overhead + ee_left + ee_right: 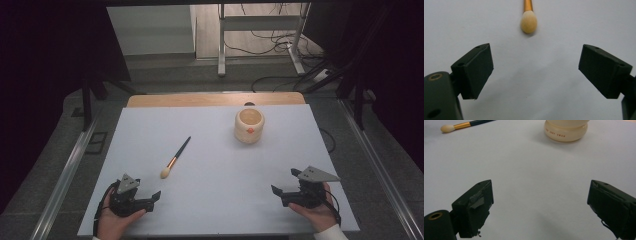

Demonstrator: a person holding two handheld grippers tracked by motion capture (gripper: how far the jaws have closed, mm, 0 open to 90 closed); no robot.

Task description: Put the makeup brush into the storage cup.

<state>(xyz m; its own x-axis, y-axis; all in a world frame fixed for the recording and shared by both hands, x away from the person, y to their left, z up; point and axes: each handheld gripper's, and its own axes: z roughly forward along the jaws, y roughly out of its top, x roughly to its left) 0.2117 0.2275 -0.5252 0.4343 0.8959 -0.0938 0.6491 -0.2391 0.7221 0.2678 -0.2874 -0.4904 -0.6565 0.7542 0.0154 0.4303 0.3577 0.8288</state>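
A makeup brush [176, 157] with a dark handle, gold ferrule and pale tuft lies at an angle on the white table top [220, 165], left of centre. A cream, round cup [249, 125] with a small red mark stands upright at the back right. A hand holds my left gripper [148, 198] near the front left edge, open and empty, just short of the brush tuft [529, 22]. My right gripper [285, 182], held at the front right, is open and empty too, and looks toward the cup [566, 130] and the brush [461, 125] from well back.
A wooden table edge [215, 99] shows behind the white sheet. Past it on the floor stand a metal desk frame [260, 35] and loose cables [280, 80]. Metal rails [65, 175] run along both sides of the table.
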